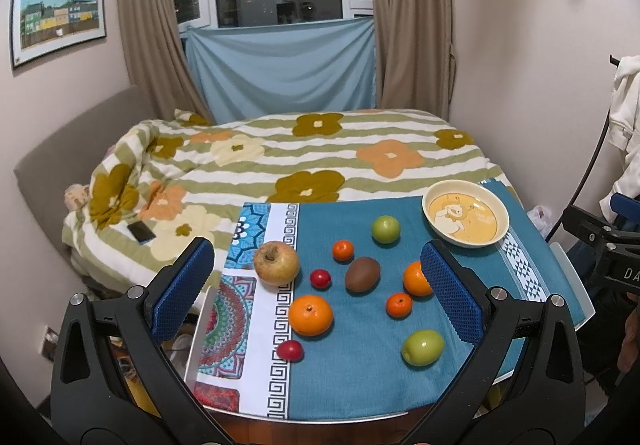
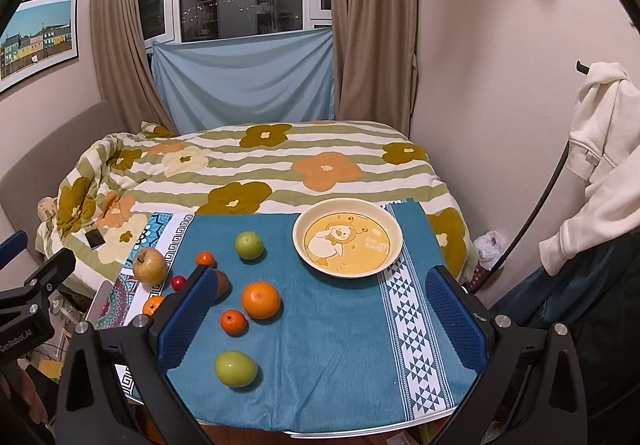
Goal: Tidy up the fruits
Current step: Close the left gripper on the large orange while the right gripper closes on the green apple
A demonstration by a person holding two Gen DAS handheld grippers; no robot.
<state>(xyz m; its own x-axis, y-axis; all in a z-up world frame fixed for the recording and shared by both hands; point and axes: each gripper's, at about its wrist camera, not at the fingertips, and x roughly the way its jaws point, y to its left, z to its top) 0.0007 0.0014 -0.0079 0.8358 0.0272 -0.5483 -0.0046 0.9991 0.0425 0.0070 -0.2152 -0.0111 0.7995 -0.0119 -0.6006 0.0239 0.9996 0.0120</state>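
Note:
Several fruits lie loose on a blue cloth (image 1: pixel 360 365) (image 2: pixel 328 345): a yellow-red apple (image 1: pixel 276 263) (image 2: pixel 149 265), a brown kiwi (image 1: pixel 362 274), two large oranges (image 1: pixel 310 315) (image 2: pixel 261 299), small tangerines (image 1: pixel 343 249) (image 2: pixel 233 321), two green fruits (image 1: pixel 422 347) (image 2: pixel 236 368), two small red fruits (image 1: pixel 320 278). An empty cream bowl (image 1: pixel 436 201) (image 2: pixel 312 217) with a duck print stands at the far right. My left gripper (image 1: pixel 318 283) is open and empty above the fruits. My right gripper (image 2: pixel 320 311) is open and empty, hovering in front of the bowl.
A bed with a flowered quilt (image 1: pixel 280 157) lies right behind the small table, with a phone (image 1: pixel 141 232) on it. A white garment (image 2: pixel 600 165) hangs on a rack at the right. The table edge (image 1: pixel 320 419) is close below.

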